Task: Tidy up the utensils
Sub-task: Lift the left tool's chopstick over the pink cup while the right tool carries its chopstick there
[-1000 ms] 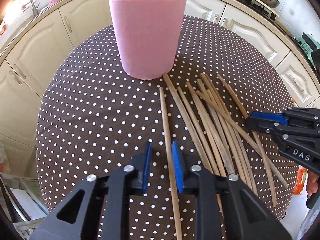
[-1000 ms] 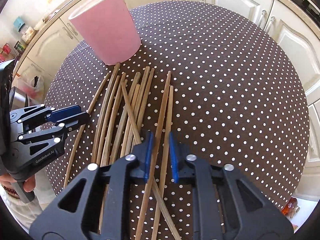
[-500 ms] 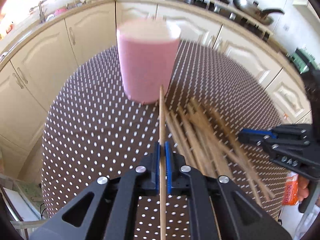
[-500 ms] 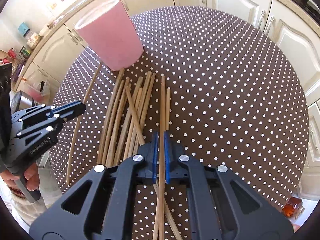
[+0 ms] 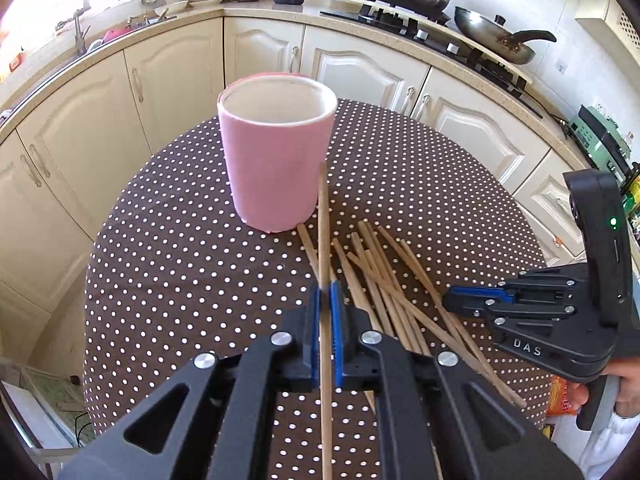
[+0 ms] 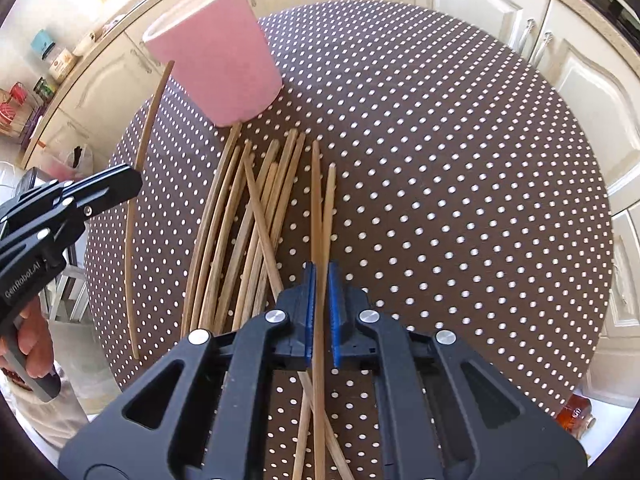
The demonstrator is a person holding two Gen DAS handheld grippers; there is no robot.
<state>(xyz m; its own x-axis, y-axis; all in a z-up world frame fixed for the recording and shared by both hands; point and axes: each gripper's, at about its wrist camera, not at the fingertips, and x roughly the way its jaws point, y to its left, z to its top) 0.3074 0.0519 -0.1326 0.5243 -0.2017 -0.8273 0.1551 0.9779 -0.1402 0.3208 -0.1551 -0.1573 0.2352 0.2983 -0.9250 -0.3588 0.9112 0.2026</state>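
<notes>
A pink cup [image 5: 276,156] stands upright on the round polka-dot table [image 5: 180,264]; it also shows in the right wrist view [image 6: 218,52]. Several wooden chopsticks [image 5: 384,280] lie in a loose pile in front of it, and also show in the right wrist view [image 6: 248,220]. My left gripper [image 5: 326,292] is shut on one chopstick [image 5: 322,220], lifted off the table, its tip near the cup's lower right side. My right gripper [image 6: 321,276] is shut on another chopstick [image 6: 317,208], held above the pile's right side.
Cream kitchen cabinets [image 5: 160,80] curve round behind the table. A stove with a pan [image 5: 496,44] and a pot is at the back right. The right gripper body [image 5: 560,320] shows at the right of the left wrist view.
Both grippers closed on a chopstick each and lifted them off the table. The left one rose and now looks at the cup's rim.
</notes>
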